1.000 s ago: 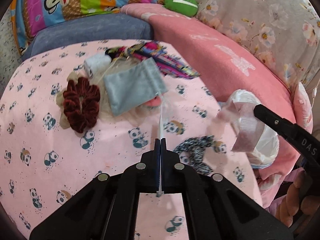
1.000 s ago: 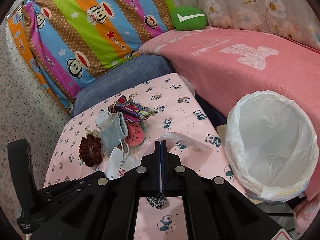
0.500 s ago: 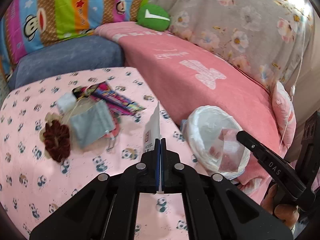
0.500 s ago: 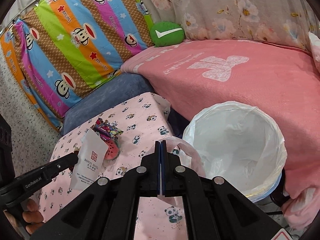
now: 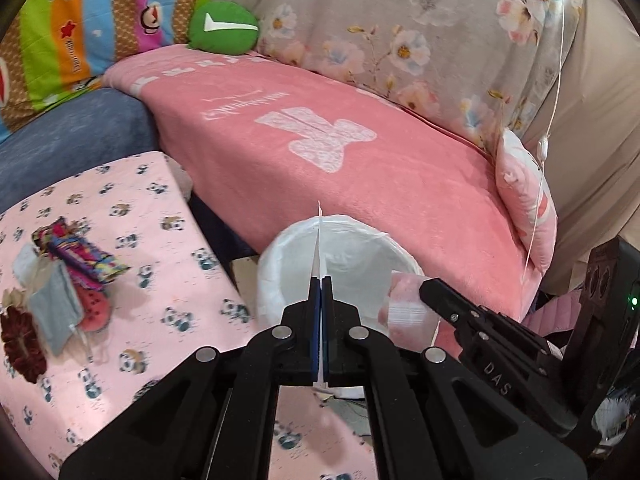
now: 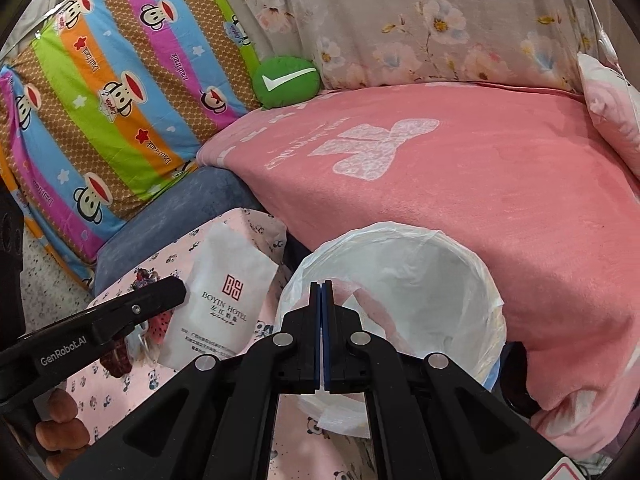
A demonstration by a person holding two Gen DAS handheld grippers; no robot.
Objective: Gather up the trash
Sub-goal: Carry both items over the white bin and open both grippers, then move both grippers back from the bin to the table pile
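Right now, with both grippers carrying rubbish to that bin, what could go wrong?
The left gripper pinches the white hotel packet by one edge only; the flat packet may flutter and land beside the lined bin. The right gripper holds a clear plastic wrapper that might cling to the pads. The loose liner could snag the grippers.

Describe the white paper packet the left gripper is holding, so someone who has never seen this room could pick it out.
Start at the pink blanket over the sofa; in front of it stands a bin lined with a white bag. Just left of the bin, above the panda-print cloth, the left gripper pinches a flat white paper packet. Alone among the fabric items nearby, it carries a red square logo and the printed words BOYIN HOTEL.
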